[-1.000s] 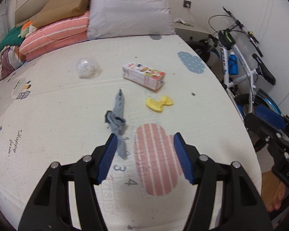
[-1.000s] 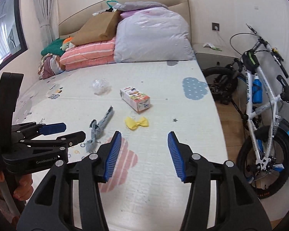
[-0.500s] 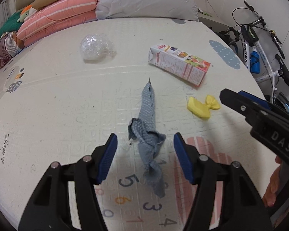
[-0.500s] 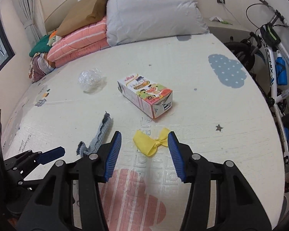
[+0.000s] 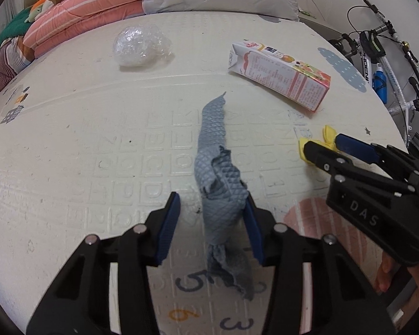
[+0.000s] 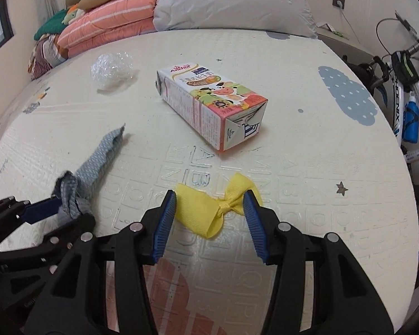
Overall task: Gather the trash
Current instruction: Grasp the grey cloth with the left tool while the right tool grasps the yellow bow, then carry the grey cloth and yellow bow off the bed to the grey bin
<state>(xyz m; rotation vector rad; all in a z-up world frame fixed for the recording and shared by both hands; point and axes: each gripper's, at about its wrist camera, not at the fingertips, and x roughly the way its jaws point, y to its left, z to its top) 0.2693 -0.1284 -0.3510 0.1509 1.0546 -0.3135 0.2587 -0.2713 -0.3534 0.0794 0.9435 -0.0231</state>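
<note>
A crumpled grey cloth strip [image 5: 216, 173] lies on the cream play mat [image 5: 69, 139]. My left gripper [image 5: 212, 217] is open, with its blue pads on either side of the cloth's bunched middle. The cloth also shows in the right wrist view [image 6: 97, 162]. A yellow ribbon bow [image 6: 209, 209] lies between the open pads of my right gripper [image 6: 211, 212]. In the left wrist view the bow [image 5: 315, 142] is half hidden behind the right gripper [image 5: 349, 150]. A pink milk carton [image 6: 209, 103] lies on its side beyond. A ball of clear plastic wrap [image 6: 111, 69] sits farther back.
Pillows and folded bedding [image 6: 111, 19] are stacked along the mat's far edge. A bicycle [image 6: 405, 89] stands to the right, off the mat. A pink striped cloud print [image 5: 307, 223] marks the mat near me.
Both grippers moved forward and down toward the mat. The left one now straddles the grey cloth, the right one the yellow bow. Both stay open.
</note>
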